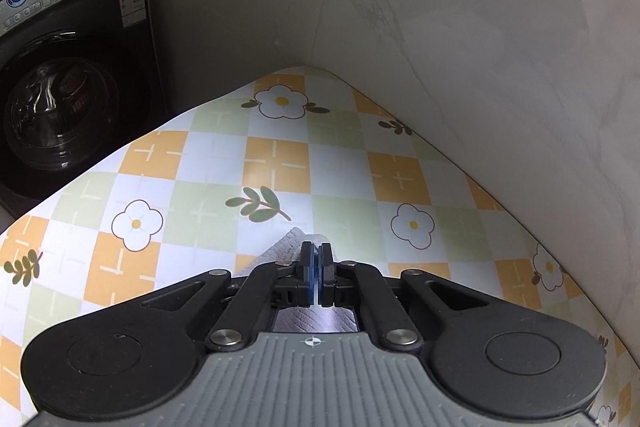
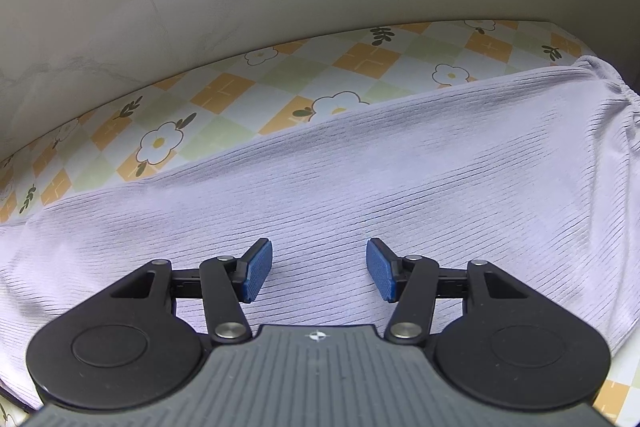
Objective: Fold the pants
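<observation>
pants (image 2: 360, 167): pale lilac ribbed knit, spread flat on the bench (image 2: 224, 87); long axis runs left to right across the right wrist view, gathered waistband end toward the bench's right edge
pants corner: in the left wrist view only a small grey-lilac tip of the cloth (image 1: 286, 245) shows, just ahead of and under the pads, near the bench's front edge
left gripper (image 1: 316, 267): jaws fully closed; the blue pads meet on a thin fold of that corner, so I judge the pants held here
right gripper (image 2: 319, 269): jaws about half open, nothing between them; pads hang over the middle of the cloth, contact with it not determinable
key relation: left hand has the cloth's end; the rest of the pants lies to that hand's right, under the right gripper. Folding probably means carrying the held end along the long axis toward the waistband
nearer hand: left for the corner, right for the mid-section
bench cover: checked orange, green and white, with flowers; far half bare
wall (image 1: 460, 27): grey, meets the bench's far edge and corner; limits any reach backward
washing machine (image 1: 68, 75): beyond the bench's left edge, well apart from the cloth
obstructions: none on the cloth's path
</observation>
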Motion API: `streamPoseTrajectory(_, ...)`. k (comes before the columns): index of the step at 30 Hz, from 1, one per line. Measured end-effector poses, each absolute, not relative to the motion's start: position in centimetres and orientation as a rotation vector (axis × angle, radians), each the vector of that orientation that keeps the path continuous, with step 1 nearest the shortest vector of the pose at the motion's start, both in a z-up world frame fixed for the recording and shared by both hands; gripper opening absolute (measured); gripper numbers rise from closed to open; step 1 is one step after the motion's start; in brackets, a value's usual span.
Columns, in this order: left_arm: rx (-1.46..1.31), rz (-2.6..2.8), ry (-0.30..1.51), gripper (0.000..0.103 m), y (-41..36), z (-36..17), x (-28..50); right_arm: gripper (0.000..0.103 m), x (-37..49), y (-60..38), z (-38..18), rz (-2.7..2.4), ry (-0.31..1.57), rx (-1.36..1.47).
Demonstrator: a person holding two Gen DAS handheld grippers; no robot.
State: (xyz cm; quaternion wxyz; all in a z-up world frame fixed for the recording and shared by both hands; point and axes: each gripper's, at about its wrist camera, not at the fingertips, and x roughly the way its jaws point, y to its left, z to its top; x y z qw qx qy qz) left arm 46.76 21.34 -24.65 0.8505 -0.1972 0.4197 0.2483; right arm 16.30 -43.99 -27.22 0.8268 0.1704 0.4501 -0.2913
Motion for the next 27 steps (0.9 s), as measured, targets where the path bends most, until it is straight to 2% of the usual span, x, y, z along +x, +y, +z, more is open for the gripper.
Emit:
streamPoseTrajectory(2,-0.403,0.525,0.901,0.006,21.1,-24.3,46.5,0.055,16.3,-43.7,-27.0,-0.613,0.955,0.363)
streamPoseTrajectory(7,-0.385,0.515,0.942,0.030,20.8,-23.6,45.2,0.055,16.3,-43.0,-26.2,-0.598,0.942,0.349)
streamPoseTrajectory(11,-0.373,0.504,0.957,0.035,20.9,-22.9,43.9,0.055,16.0,-42.7,-25.2,-0.605,0.923,0.344)
streamPoseTrajectory(15,-0.371,0.481,0.961,0.052,20.9,-21.9,42.1,0.056,14.6,-42.6,-23.9,-0.625,0.899,0.326)
streamPoseTrajectory(27,-0.366,0.352,0.988,0.053,18.9,-22.7,33.9,0.064,3.4,-40.6,-21.2,-0.793,0.826,0.292)
